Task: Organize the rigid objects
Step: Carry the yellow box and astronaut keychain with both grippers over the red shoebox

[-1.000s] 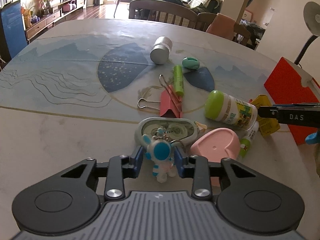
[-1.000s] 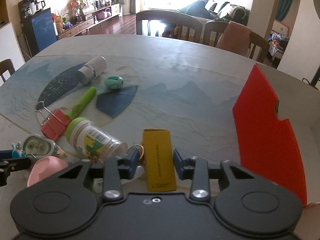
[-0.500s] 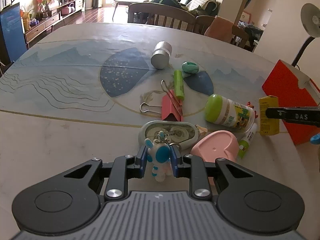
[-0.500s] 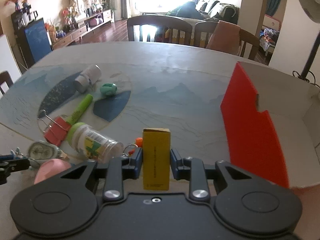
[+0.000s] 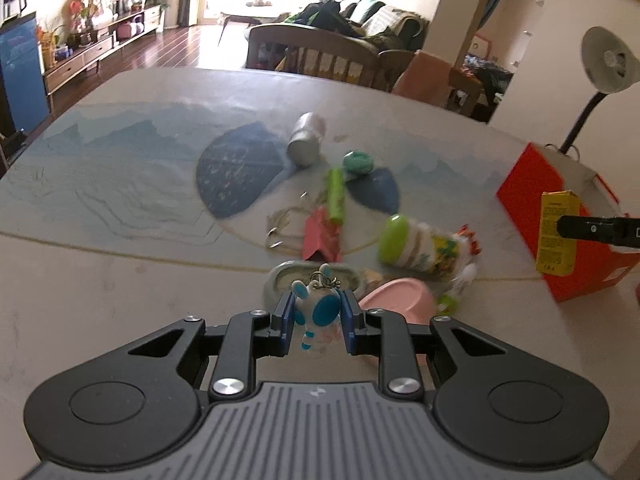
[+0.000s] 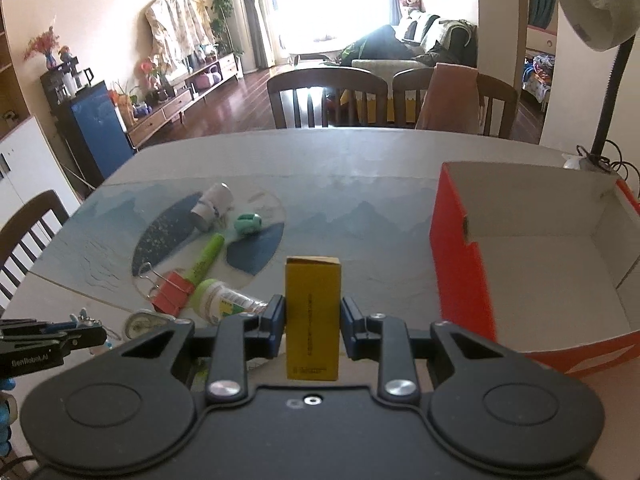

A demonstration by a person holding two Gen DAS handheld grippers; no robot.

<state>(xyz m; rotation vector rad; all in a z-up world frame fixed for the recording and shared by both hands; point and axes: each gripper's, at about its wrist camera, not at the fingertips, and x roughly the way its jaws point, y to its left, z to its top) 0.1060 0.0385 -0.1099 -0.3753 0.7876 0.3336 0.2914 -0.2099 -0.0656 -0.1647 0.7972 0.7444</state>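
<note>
The left gripper (image 5: 316,322) has its blue pads clamped on a small blue-and-white astronaut figure keychain (image 5: 318,316), which stands upright between them, metal ring at the top and feet hanging below the pads, clear of the table (image 5: 120,264). The right gripper (image 6: 313,322) is closed narrowly on a yellow rectangular cardboard box (image 6: 313,316), its long axis upright and pointing away along the fingers, lifted off the table.

Just beyond the left gripper's tips lie a grey oval tape dispenser (image 5: 280,278) and, to the right of it, a pink heart-shaped dish (image 5: 400,296). Further out are a clear jar with a lime-green lid (image 5: 420,246) lying on its side, lid to the left, a red binder clip (image 5: 320,236), a green highlighter pen (image 5: 335,196) pointing away, a teal oval object (image 5: 358,162) and a white cylindrical bottle (image 5: 306,140) on its side.

To the right of the right gripper and beyond it stands an open orange cardboard box with a white interior (image 6: 460,256); the visible part of its inside holds nothing.
</note>
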